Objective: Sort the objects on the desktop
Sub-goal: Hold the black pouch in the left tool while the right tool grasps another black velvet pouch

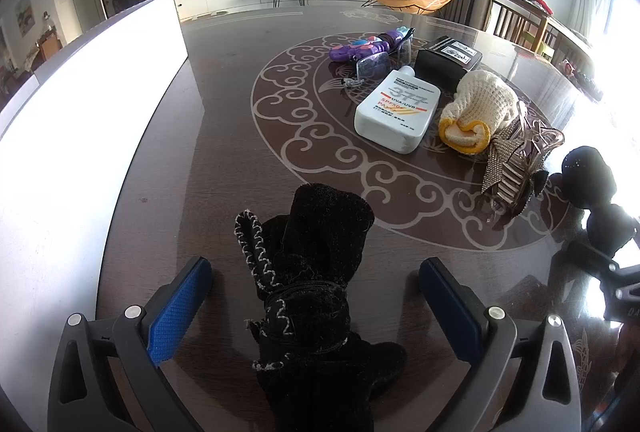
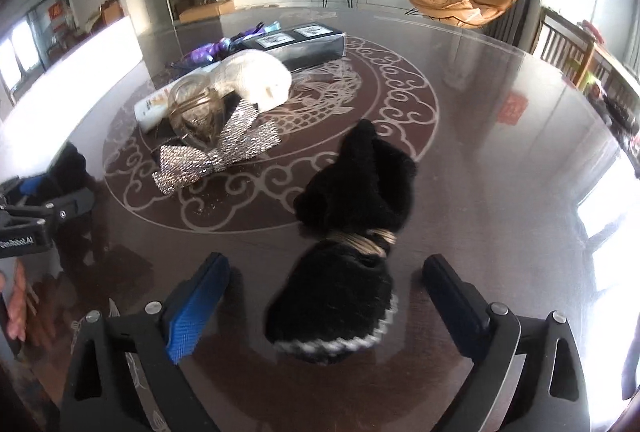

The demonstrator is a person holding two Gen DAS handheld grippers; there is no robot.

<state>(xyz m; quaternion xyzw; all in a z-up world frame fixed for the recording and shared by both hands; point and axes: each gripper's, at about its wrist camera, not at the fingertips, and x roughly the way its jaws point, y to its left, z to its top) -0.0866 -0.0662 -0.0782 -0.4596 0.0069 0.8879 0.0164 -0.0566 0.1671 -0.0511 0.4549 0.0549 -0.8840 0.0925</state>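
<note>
A big white box [image 1: 92, 79] sits at the far left of the dark table [image 1: 224, 135]. The left gripper [image 1: 316, 296] is spread wide, holding nothing. A black glove [image 1: 316, 272] with white stitching lies flat on the table between its blue pads [image 1: 180, 308], not touching either one.

Further back in the middle lie a purple toy [image 1: 366, 47], clear goggles [image 1: 374, 63] and a white sunscreen bottle [image 1: 398, 109]. Next come a black box [image 1: 446, 61], a cream knitted glove [image 1: 480, 107] with a yellow cuff, and a sparkly bow hair clip [image 1: 516, 167].

On the right, the right gripper [image 2: 326, 296] is wide apart too and empty. A second black fuzzy glove [image 2: 352, 232] with a gold band lies between its fingers [image 2: 196, 308], apart from both.
</note>
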